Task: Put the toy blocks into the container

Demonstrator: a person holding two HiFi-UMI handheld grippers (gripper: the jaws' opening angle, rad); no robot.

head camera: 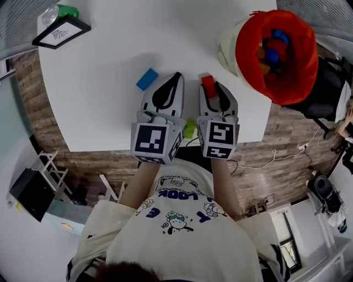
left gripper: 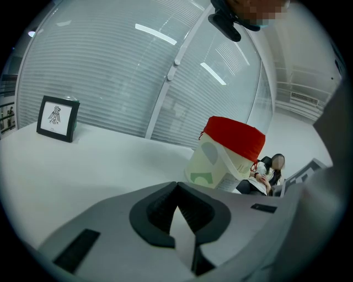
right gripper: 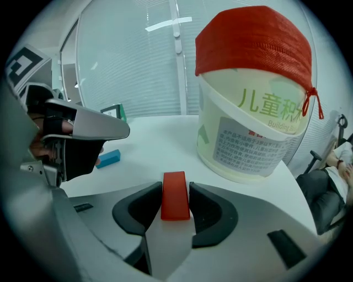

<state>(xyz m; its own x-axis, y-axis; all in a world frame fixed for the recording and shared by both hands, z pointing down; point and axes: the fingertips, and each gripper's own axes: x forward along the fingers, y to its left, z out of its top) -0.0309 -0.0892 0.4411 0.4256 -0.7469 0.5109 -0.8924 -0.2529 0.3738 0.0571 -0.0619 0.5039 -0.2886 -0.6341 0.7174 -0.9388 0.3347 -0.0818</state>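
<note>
My right gripper (head camera: pixel 210 82) (right gripper: pixel 175 194) is shut on a red block (head camera: pixel 208 86) (right gripper: pixel 175 202), which stands upright between the pads just above the white table (head camera: pixel 99 93). My left gripper (head camera: pixel 177 76) (left gripper: pixel 176 186) lies beside it to the left; its jaw tips meet and nothing is between them. A blue block (head camera: pixel 146 79) (right gripper: pixel 108 158) lies on the table left of the left gripper. A green block (head camera: pixel 190 129) shows near the table's front edge between the two gripper bodies. The pale container (head camera: pixel 226 47) (left gripper: pixel 216 162) (right gripper: pixel 253 137), lined with a red bag, stands at the right and holds several blocks.
A framed picture (head camera: pixel 60 31) (left gripper: pixel 57 118) stands at the table's far left corner, with a green item (head camera: pixel 68 11) behind it. A seated person (left gripper: pixel 269 174) and a black chair (head camera: pixel 325 91) are beyond the table's right edge. Cables trail on the wooden floor.
</note>
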